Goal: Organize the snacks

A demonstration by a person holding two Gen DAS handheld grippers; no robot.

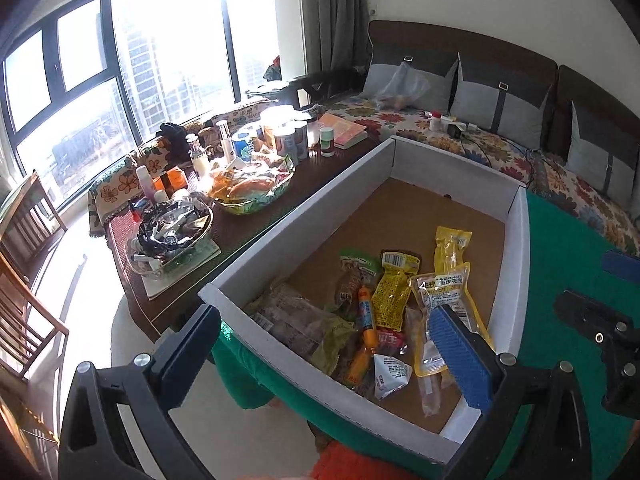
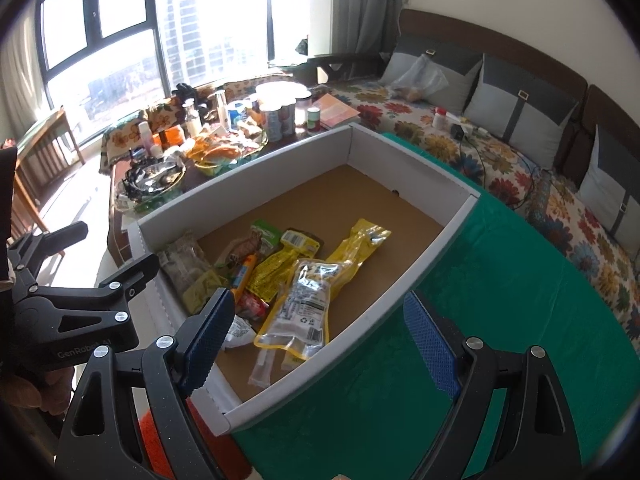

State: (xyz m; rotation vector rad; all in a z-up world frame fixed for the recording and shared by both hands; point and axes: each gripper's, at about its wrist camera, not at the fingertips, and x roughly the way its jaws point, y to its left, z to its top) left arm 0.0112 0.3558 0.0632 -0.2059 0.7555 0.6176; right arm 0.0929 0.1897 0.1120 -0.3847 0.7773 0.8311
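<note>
A white cardboard box (image 1: 304, 208) (image 2: 248, 184) with a brown floor stands on a green cloth. Several snack packets lie in its near end: a peanut pack (image 1: 444, 304) (image 2: 304, 300), a long yellow pack (image 1: 450, 246) (image 2: 356, 244), a yellow barcode pack (image 1: 392, 292) (image 2: 280, 264), an orange sausage stick (image 1: 366, 312) and a grey-green bag (image 1: 296, 320) (image 2: 184, 268). My left gripper (image 1: 336, 356) is open above the box's near end, empty. My right gripper (image 2: 320, 344) is open over the box's near right wall, empty.
A dark coffee table (image 1: 320, 176) behind the box carries cans, bottles, a book and two glass bowls of snacks (image 1: 256, 188) and clutter (image 1: 172, 240). A floral sofa (image 2: 520, 168) with grey cushions runs along the right. Wooden chairs (image 1: 24, 280) stand at the left.
</note>
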